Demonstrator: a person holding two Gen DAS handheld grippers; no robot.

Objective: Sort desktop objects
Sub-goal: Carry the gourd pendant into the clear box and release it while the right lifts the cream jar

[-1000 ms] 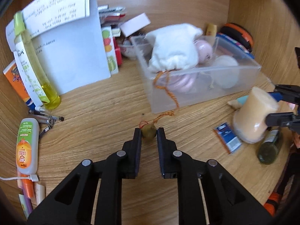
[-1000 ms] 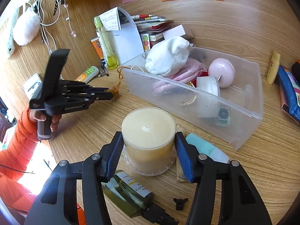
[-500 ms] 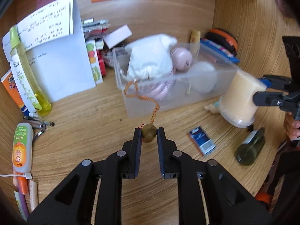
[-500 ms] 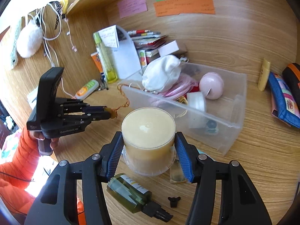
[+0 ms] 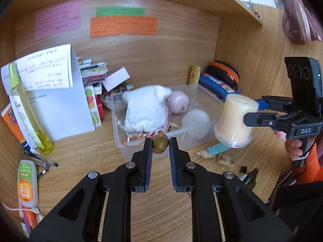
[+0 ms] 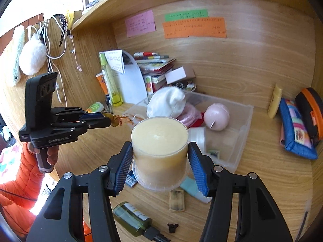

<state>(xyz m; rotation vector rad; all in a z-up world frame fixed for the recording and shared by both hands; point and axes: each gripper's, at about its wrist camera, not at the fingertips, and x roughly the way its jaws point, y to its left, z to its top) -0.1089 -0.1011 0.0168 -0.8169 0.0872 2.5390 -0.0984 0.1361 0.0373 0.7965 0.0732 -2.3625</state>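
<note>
Wood-panelled counter (image 6: 272,181) carries a clear bin (image 6: 240,125) at the far middle, likely the sorting target. Right hand-held gripper (image 6: 160,167) is clamped on a cream candle (image 6: 159,141), raised. Left hand-held gripper (image 5: 160,143) pinches 1 olive bead (image 5: 160,143), its orange cord (image 5: 131,144) trailing binward.

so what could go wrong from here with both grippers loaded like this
The left gripper pinches only a small round bead, whose orange cord trails at the clear bin; lifting further could snag it or pull the bead free. The right gripper holds the wide candle lifted off the desk near the bin's wall; it might slip or knock that wall.
</note>
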